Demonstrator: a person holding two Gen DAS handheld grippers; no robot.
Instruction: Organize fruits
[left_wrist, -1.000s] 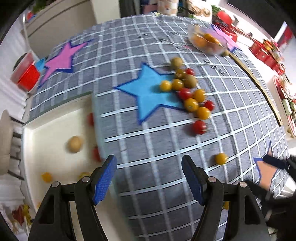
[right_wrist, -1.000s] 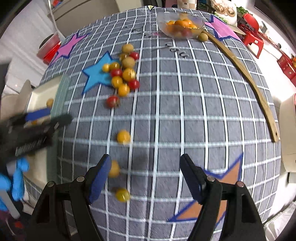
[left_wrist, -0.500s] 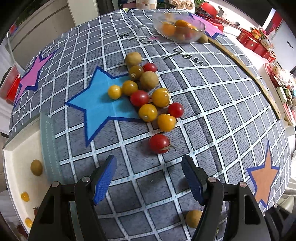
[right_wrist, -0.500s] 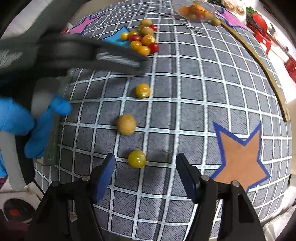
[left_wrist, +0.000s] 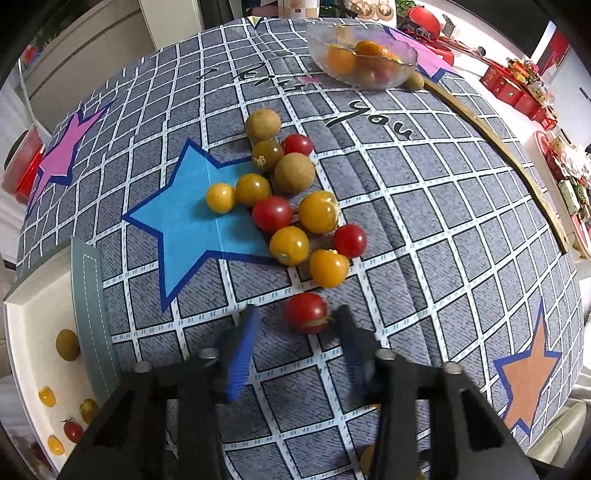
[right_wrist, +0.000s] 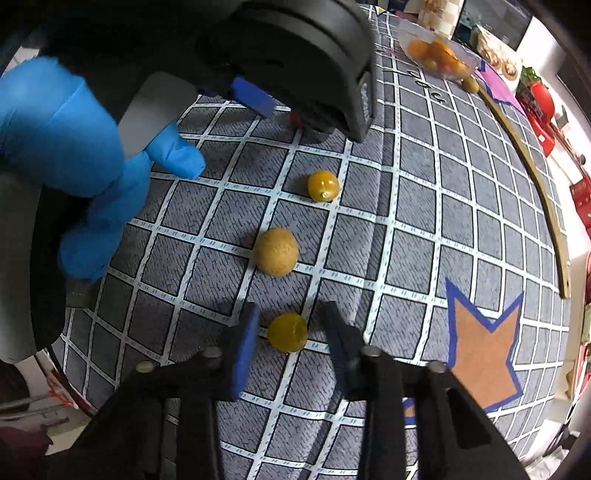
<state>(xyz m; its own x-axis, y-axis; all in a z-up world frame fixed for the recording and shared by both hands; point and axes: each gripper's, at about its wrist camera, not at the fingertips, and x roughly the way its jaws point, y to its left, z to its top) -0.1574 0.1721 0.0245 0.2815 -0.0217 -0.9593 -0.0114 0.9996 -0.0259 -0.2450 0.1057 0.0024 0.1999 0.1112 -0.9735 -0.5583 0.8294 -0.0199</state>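
Fruits lie scattered on a checked tablecloth (left_wrist: 424, 206): a yellow tomato (right_wrist: 287, 332) sits between the parted, untouching fingers of the right gripper (right_wrist: 290, 341), while a red tomato (left_wrist: 306, 313) sits between the open left gripper (left_wrist: 297, 332). Farther off, a fruit cluster (left_wrist: 295, 206), then a glass bowl (left_wrist: 364, 61).

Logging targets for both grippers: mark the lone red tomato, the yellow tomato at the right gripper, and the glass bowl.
Red tomato (left_wrist: 306, 313), left wrist view, centre of its skin.
Yellow tomato (right_wrist: 287, 332), right wrist view, middle of fruit.
Glass bowl (left_wrist: 404, 70), left wrist view, right wall.
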